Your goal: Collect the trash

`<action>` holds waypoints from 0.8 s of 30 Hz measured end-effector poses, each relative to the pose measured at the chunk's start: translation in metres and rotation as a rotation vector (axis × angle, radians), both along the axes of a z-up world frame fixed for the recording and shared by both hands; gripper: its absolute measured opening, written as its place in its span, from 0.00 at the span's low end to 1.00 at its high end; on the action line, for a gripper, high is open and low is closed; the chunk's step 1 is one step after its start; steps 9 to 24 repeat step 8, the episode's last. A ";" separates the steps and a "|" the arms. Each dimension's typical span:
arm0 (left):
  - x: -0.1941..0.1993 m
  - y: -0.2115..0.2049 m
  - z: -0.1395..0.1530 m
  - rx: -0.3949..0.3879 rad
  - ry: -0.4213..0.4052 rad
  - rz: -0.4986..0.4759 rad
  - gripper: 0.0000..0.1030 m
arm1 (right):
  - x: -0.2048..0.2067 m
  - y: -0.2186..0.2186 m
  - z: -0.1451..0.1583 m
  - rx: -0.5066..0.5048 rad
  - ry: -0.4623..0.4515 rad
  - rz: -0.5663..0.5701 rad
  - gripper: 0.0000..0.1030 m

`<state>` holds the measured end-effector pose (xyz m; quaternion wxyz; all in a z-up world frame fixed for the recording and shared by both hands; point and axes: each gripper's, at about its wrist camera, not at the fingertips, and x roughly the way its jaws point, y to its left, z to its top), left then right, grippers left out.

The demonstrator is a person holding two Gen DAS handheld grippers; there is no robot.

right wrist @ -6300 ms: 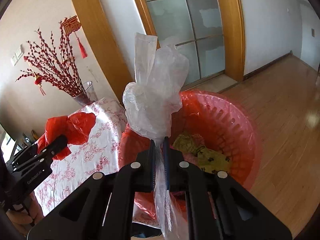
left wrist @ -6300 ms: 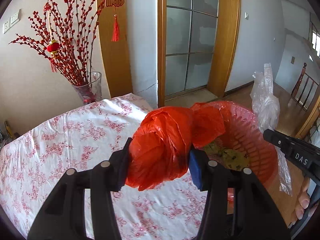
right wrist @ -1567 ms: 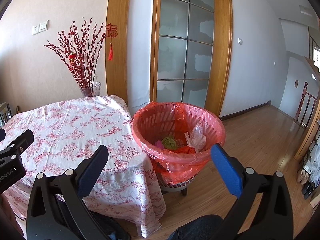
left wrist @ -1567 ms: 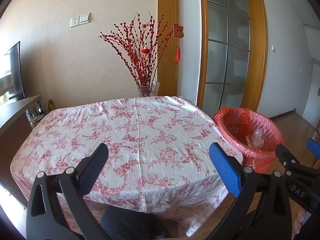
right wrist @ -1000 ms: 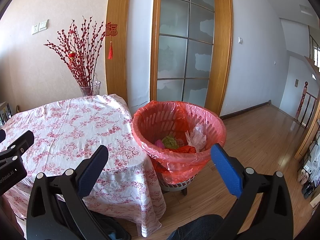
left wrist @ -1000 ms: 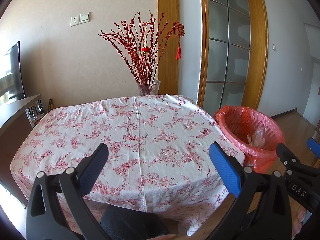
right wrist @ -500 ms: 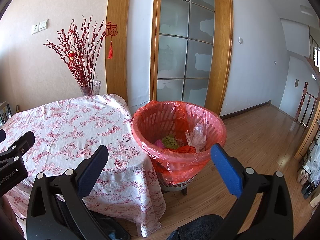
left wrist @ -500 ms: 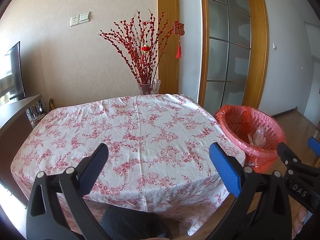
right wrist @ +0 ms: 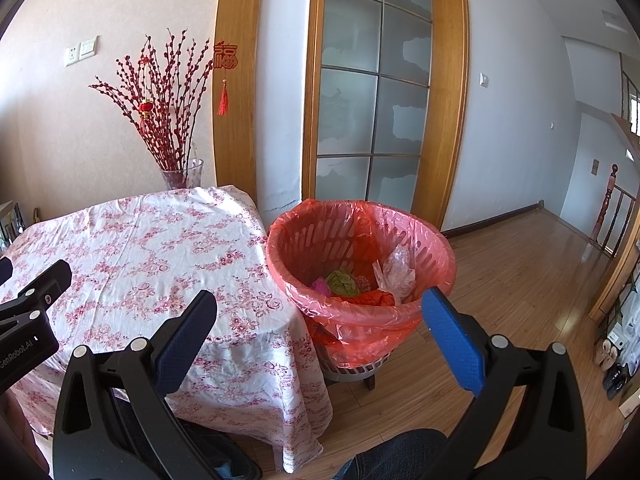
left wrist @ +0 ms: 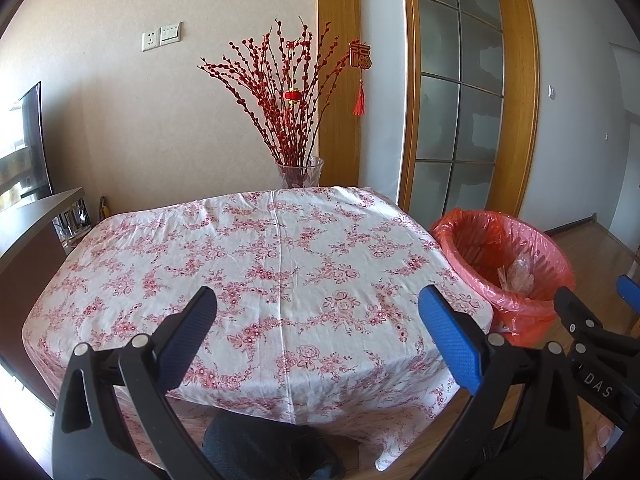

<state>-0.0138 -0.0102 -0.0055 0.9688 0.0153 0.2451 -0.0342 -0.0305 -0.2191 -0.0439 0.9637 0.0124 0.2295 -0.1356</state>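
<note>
Both sets of tongs are seen spread wide and empty: the left tongs (left wrist: 318, 322) are held above the near edge of the table (left wrist: 280, 248), and the right tongs (right wrist: 320, 324) are held in front of the bin (right wrist: 440, 252). The table is covered by a floral cloth (white with pink blossoms). The bin, lined with a red bag, is stood on the wooden floor just beside the table's right edge. The trash is found inside the bin: a clear bag (right wrist: 394, 270), a crumpled red bag (right wrist: 370, 300), a green wad (right wrist: 342, 284) and a pink scrap (right wrist: 320, 285) are heaped together at the bottom. A vase (left wrist: 300, 172) of red branches is placed behind the table's far edge, against the wall.
</note>
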 end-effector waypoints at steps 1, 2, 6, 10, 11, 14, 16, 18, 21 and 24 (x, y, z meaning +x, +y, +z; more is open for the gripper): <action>0.000 0.000 0.000 0.001 0.001 0.000 0.96 | 0.000 0.000 0.000 0.001 0.001 0.001 0.98; 0.001 -0.001 0.000 0.002 0.003 -0.002 0.96 | 0.001 -0.001 0.000 0.002 0.002 0.001 0.98; 0.002 -0.001 0.000 0.000 0.007 -0.003 0.96 | 0.001 0.000 0.000 0.000 0.002 0.001 0.98; 0.002 -0.001 0.000 -0.001 0.010 -0.003 0.96 | 0.001 -0.001 0.000 -0.001 0.003 0.003 0.98; 0.002 -0.001 0.000 -0.001 0.010 -0.003 0.96 | 0.001 -0.001 0.000 -0.001 0.003 0.003 0.98; 0.002 -0.001 0.000 -0.001 0.010 -0.003 0.96 | 0.001 -0.001 0.000 -0.001 0.003 0.003 0.98; 0.002 -0.001 0.000 -0.001 0.010 -0.003 0.96 | 0.001 -0.001 0.000 -0.001 0.003 0.003 0.98; 0.002 -0.001 0.000 -0.001 0.010 -0.003 0.96 | 0.001 -0.001 0.000 -0.001 0.003 0.003 0.98; 0.002 -0.001 0.000 -0.001 0.010 -0.003 0.96 | 0.001 -0.001 0.000 -0.001 0.003 0.003 0.98; 0.002 -0.001 0.000 -0.001 0.010 -0.003 0.96 | 0.001 -0.001 0.000 -0.001 0.003 0.003 0.98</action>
